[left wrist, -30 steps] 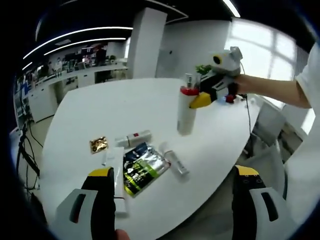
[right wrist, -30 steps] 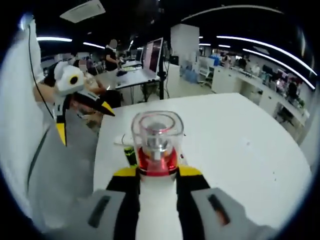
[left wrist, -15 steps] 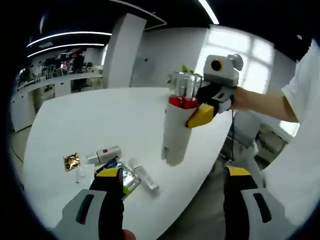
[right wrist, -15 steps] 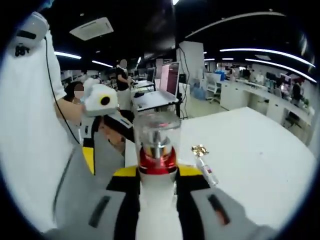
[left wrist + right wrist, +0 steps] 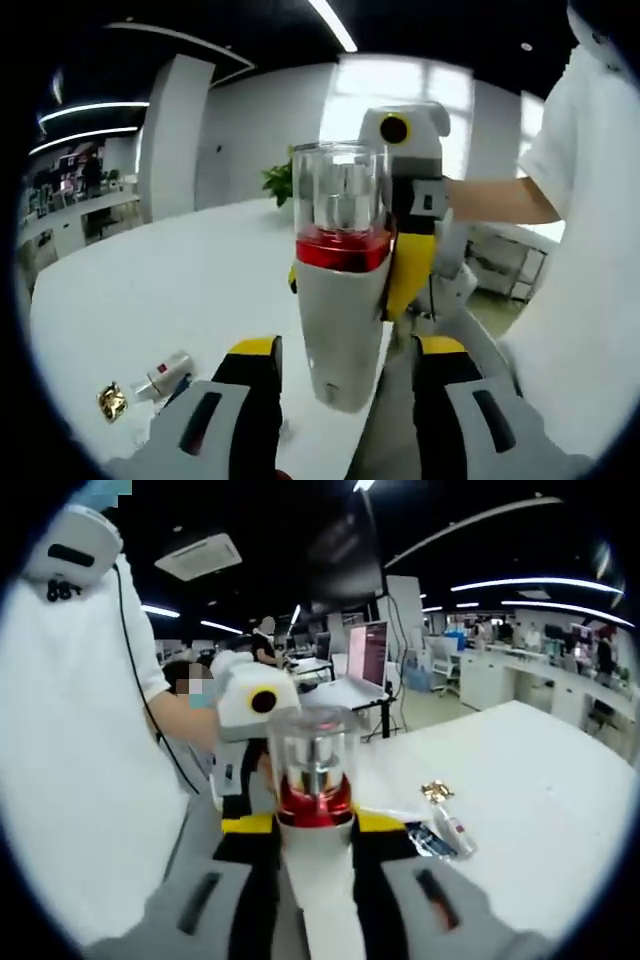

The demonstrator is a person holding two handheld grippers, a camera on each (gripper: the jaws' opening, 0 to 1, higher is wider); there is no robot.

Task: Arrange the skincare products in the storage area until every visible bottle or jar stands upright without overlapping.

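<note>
pump bottle (image 5: 341,300): white body, red collar, clear cap; held up off the white table (image 5: 150,290), roughly upright in the left gripper view. Also in the right gripper view (image 5: 312,810), body running down between that gripper's jaws.
right gripper (image 5: 312,830): jaws clamped on the pump bottle's white body just under the red collar, yellow tips touching it on both sides. In the left gripper view (image 5: 405,275) it comes in from the right, yellow jaw against the bottle's side, a person's hand and forearm behind it.
left gripper (image 5: 345,350): jaws spread apart, one on each side of the pump bottle's lower end; bottle sits between the tips, contact not clear, looks apart. In the right gripper view (image 5: 240,780) it is just behind and left of the bottle, mostly hidden.
small tube (image 5: 165,375): lying flat on the table, well left of and below the pump bottle; white with a red mark. In the right gripper view (image 5: 455,832) it lies right of the bottle.
gold sachet (image 5: 111,401): flat on the table, just left of the small tube; in the right gripper view (image 5: 436,792) just beyond the tube.
dark pouch (image 5: 425,838): flat on the table, touching or just beside the small tube, right of the pump bottle.
person: white shirt (image 5: 80,780) fills the side left of the pump bottle in the right gripper view.
</note>
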